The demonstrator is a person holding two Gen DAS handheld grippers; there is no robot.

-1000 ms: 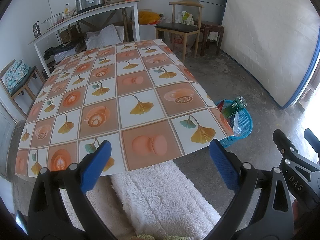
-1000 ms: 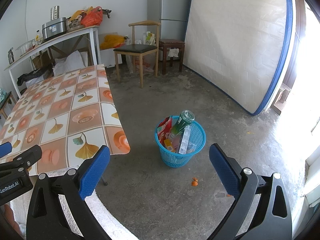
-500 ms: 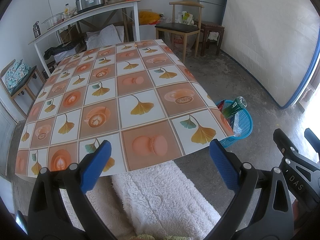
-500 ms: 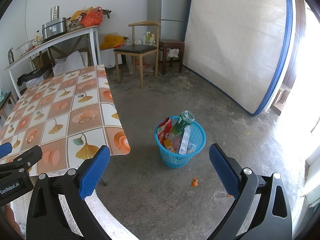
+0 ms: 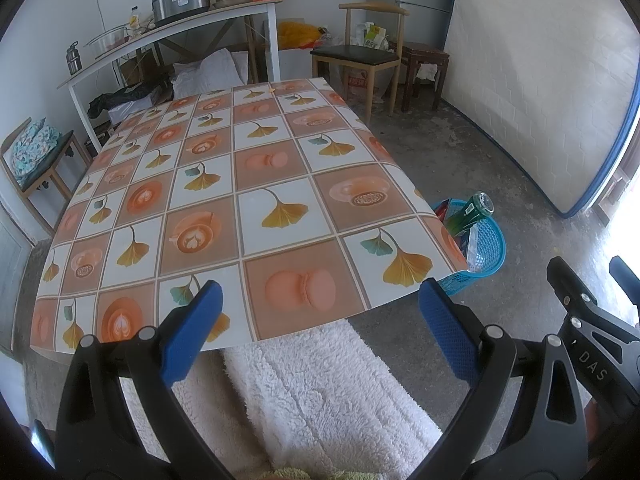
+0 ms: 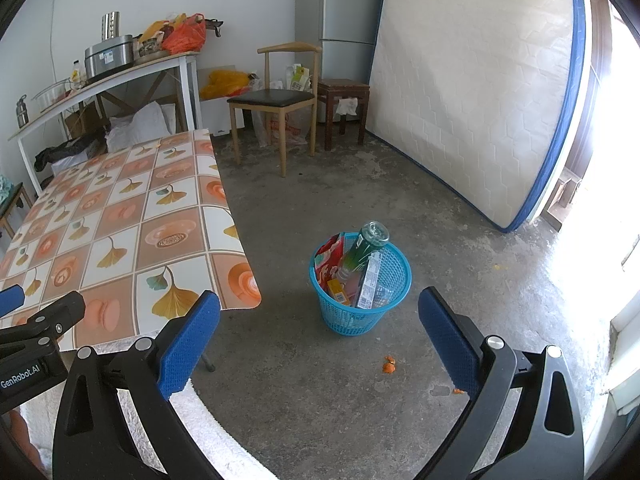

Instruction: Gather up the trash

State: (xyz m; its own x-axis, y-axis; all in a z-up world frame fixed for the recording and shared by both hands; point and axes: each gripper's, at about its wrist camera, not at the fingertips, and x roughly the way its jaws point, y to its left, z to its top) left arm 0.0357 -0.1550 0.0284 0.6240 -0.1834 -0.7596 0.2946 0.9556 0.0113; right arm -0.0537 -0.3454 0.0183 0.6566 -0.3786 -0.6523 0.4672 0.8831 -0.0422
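A blue mesh waste basket point(image 6: 394, 280) stands on the concrete floor right of the table, holding a green bottle point(image 6: 366, 246), a red wrapper point(image 6: 330, 256) and flat packets. The left wrist view shows the same basket point(image 5: 490, 256) partly hidden behind the table corner, with the green bottle point(image 5: 472, 212) sticking out. Small orange scraps point(image 6: 389, 366) lie on the floor in front of the basket. My left gripper point(image 5: 320, 320) is open and holds nothing, hovering at the near edge of the table point(image 5: 224, 200). My right gripper point(image 6: 320, 324) is open and holds nothing, in front of the basket.
The table wears a tiled orange and white cloth point(image 6: 120, 232). A white fluffy rug point(image 5: 320, 392) lies under its near edge. A wooden chair point(image 6: 276, 100), a stool point(image 6: 344, 88), a fridge point(image 6: 336, 12) and a leaning mattress point(image 6: 480, 100) stand behind; a white shelf table point(image 5: 172, 32) at back left.
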